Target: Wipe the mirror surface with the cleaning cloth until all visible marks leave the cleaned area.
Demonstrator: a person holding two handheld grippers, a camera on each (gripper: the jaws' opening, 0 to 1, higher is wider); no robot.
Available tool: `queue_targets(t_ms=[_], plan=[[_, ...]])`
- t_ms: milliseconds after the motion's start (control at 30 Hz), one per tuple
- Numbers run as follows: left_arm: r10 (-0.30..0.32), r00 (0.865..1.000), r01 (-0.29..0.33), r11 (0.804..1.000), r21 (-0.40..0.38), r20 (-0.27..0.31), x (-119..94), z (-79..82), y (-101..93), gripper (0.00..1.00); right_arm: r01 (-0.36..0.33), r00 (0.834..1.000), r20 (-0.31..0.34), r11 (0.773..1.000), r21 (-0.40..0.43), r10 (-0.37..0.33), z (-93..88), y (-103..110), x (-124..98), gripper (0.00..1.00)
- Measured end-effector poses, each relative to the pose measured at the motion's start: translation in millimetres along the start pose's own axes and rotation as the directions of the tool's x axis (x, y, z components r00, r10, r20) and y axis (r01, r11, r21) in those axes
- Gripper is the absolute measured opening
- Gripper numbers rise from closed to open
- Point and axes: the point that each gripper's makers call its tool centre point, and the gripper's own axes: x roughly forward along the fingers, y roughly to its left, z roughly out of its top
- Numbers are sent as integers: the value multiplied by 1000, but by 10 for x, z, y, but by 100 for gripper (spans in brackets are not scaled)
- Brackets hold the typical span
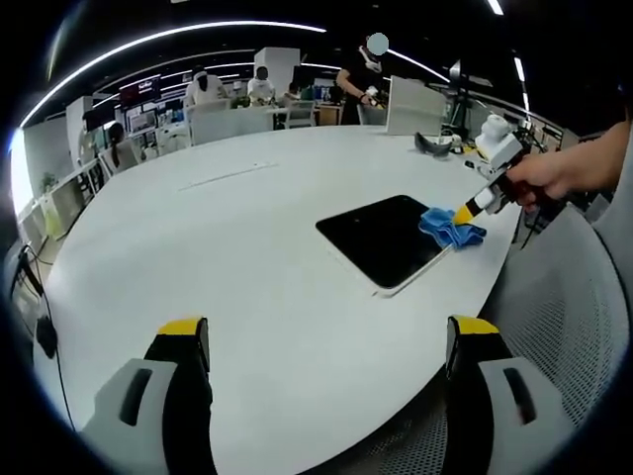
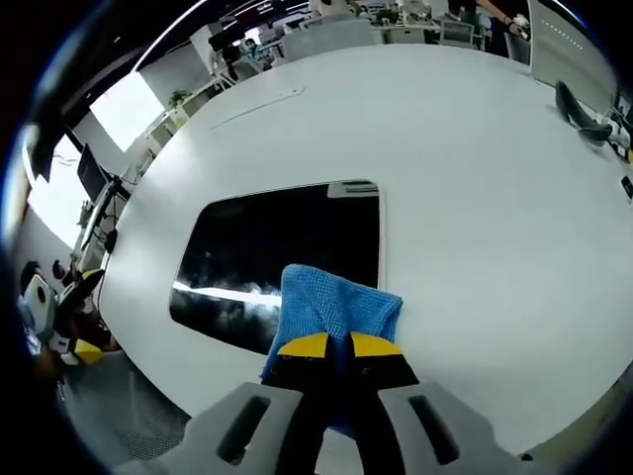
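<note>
A dark rectangular mirror (image 1: pixel 381 237) (image 2: pixel 282 252) with a white frame lies flat on the white table (image 1: pixel 227 228), near its edge. A blue cleaning cloth (image 1: pixel 450 229) (image 2: pixel 331 307) rests on the mirror's near edge. My right gripper (image 2: pixel 329 345) is shut on the cloth, its yellow-tipped jaws pinched together over the fabric; the left gripper view shows it (image 1: pixel 465 213) coming in from the right, held by a hand. My left gripper (image 1: pixel 326 341) hovers open above bare table, well short of the mirror. Faint smears and a bright light streak show on the glass.
A dark curved object (image 2: pixel 584 119) (image 1: pixel 433 145) lies on the far side of the table. A grey mesh chair (image 1: pixel 554 327) stands by the table's edge. Desks, monitors and people (image 1: pixel 361 74) are in the office behind.
</note>
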Motion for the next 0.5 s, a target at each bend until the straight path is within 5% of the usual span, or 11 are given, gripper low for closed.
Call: queue_targets(t_ms=[500], plan=[[2,1000,-2,1000,-2,1,-2,-1,7,98,-2,1000,9,998,60,1,11,-2,-4,0]])
